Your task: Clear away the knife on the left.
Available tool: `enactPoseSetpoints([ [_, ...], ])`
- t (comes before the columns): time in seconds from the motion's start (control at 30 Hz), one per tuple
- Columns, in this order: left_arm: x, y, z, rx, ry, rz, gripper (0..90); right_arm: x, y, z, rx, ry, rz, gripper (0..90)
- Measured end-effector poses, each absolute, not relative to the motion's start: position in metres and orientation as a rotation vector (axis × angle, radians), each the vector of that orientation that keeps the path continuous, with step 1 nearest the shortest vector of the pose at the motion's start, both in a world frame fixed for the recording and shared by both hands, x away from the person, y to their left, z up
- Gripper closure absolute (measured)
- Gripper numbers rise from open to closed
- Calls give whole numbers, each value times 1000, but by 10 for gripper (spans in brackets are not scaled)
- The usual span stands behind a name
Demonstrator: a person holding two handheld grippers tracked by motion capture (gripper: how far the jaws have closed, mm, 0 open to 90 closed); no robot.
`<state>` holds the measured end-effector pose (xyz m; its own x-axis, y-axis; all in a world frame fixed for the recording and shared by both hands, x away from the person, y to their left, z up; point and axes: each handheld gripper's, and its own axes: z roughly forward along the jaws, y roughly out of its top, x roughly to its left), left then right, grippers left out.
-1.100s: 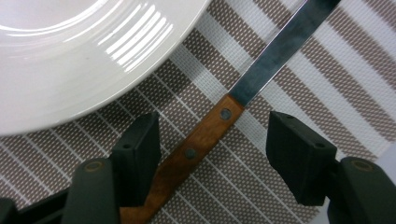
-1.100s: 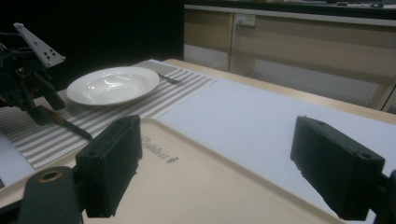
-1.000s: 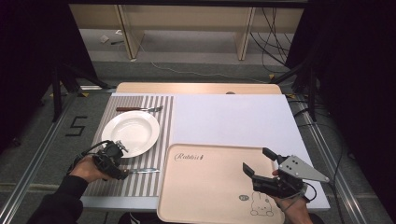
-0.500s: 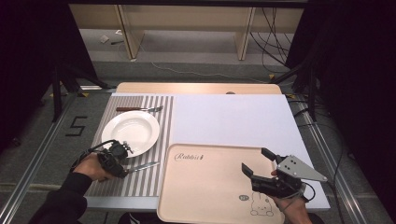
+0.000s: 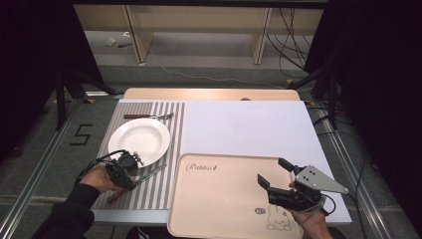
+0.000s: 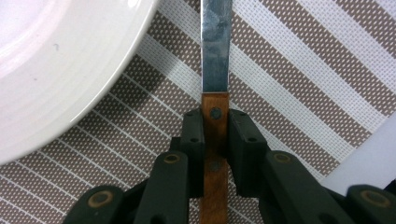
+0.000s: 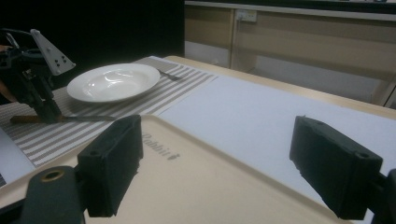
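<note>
While the left gripper clamps the wooden handle of the knife, its fingers press flat against both sides of the handle just behind the blade. The knife lies on the striped placemat, just beside the near rim of the white plate, with its blade pointing toward the tray. A fork lies on the same placemat on the far side of the plate, apart from it.

To the right, the beige tray rests on the white sheet that covers the counter. The right gripper hovers over the near right part of the tray, its fingers spread wide and holding nothing.

Step in hand, by judgement: the knife is grasped but not yet raised from the placemat. The next move calls for a straight lift that keeps the blade level and clear of the plate rim, followed by a transfer to the right, probably onto the tray. The grip sits near the blade end of the handle, so the knife may pivot if the lift is abrupt.
</note>
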<state>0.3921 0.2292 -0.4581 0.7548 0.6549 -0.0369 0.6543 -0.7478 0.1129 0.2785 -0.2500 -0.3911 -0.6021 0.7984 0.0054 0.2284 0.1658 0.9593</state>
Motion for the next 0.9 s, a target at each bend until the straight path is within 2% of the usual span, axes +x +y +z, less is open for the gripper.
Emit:
enactPoseSetpoints([
  [0.13, 393, 229, -453, 2796, 1127, 8, 771, 278, -251, -391, 968, 1931, 1453, 183],
  [0.9, 372, 194, -422, 2701, 933, -20, 771, 278, -250, -391, 967, 1934, 1450, 184],
])
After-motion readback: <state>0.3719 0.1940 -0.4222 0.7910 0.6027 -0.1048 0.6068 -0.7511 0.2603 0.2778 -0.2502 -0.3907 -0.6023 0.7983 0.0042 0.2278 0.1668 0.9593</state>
